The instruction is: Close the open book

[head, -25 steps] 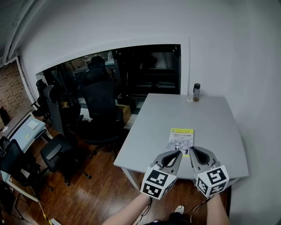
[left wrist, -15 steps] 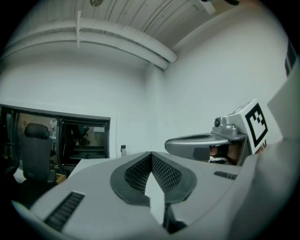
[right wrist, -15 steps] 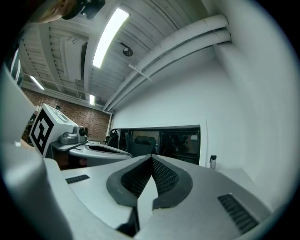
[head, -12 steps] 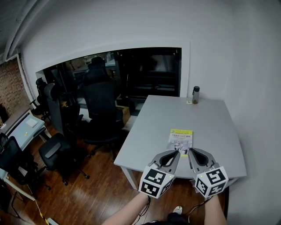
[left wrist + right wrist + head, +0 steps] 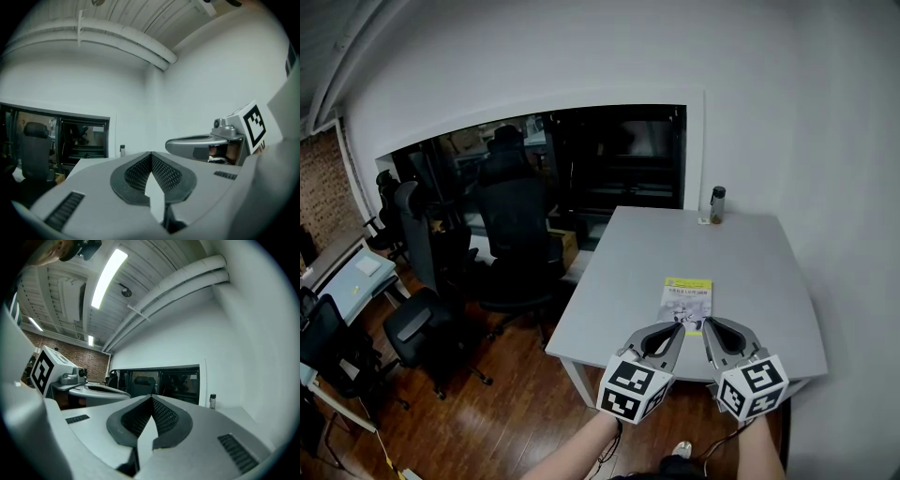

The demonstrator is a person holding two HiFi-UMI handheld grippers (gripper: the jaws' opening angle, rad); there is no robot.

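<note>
A thin book (image 5: pixel 687 301) with a yellow-green band at the top of its cover lies flat and closed on the grey table (image 5: pixel 750 272), near the front edge. In the head view my left gripper (image 5: pixel 680 325) and right gripper (image 5: pixel 710 323) hover side by side just in front of the book, apart from it. Both are shut with nothing between the jaws. The left gripper view has its own jaws (image 5: pixel 151 153) pressed together and the right gripper beside them (image 5: pixel 206 145). Pads of the right gripper (image 5: pixel 151 398) meet too. The book is hidden in both gripper views.
A small dark bottle (image 5: pixel 718 203) stands at the table's far edge by the white wall. Black office chairs (image 5: pixel 514 234) and a lower chair (image 5: pixel 417 328) stand on the wooden floor to the left. A dark window (image 5: pixel 619 159) lies beyond the table.
The head view has shifted slightly. Both grippers stay shut, side by side, in nearly the same place; the book has not moved.
</note>
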